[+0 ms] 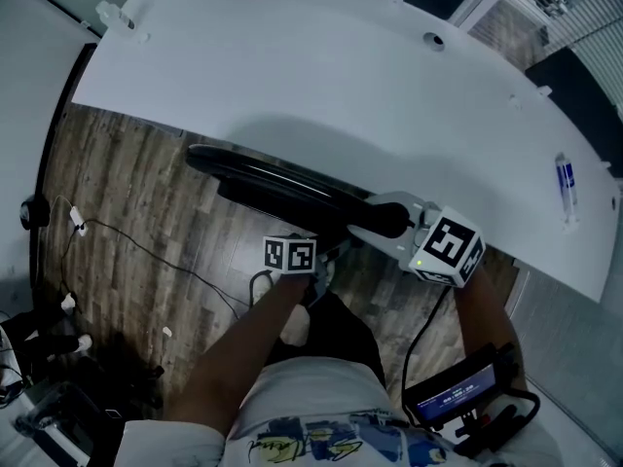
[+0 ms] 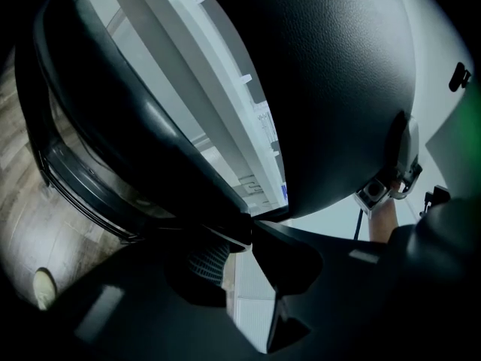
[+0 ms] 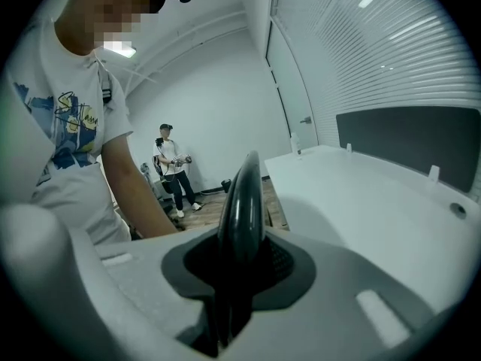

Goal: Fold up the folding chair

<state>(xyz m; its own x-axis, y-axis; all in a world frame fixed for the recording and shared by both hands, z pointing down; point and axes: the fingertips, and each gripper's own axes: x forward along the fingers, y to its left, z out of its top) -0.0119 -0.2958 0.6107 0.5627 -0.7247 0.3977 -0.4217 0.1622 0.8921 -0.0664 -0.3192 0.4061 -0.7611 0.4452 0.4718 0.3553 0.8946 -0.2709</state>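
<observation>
Left gripper (image 2: 250, 232) and right gripper (image 3: 237, 250) each pinch the folding chair (image 1: 282, 188).
Jaws grip its thin black edges; it stands nearly flat beside the white table (image 1: 341, 86). Folding seems almost done: next, squeeze the panels flush.

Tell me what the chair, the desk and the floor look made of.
Chair: black moulded plastic, probably; smooth rounded edge with a glossy streak. Desk: white, matte, uniform top, likely laminate or painted board. Floor: grey-brown wood-grain planks; real wood or vinyl, cannot tell.
</observation>
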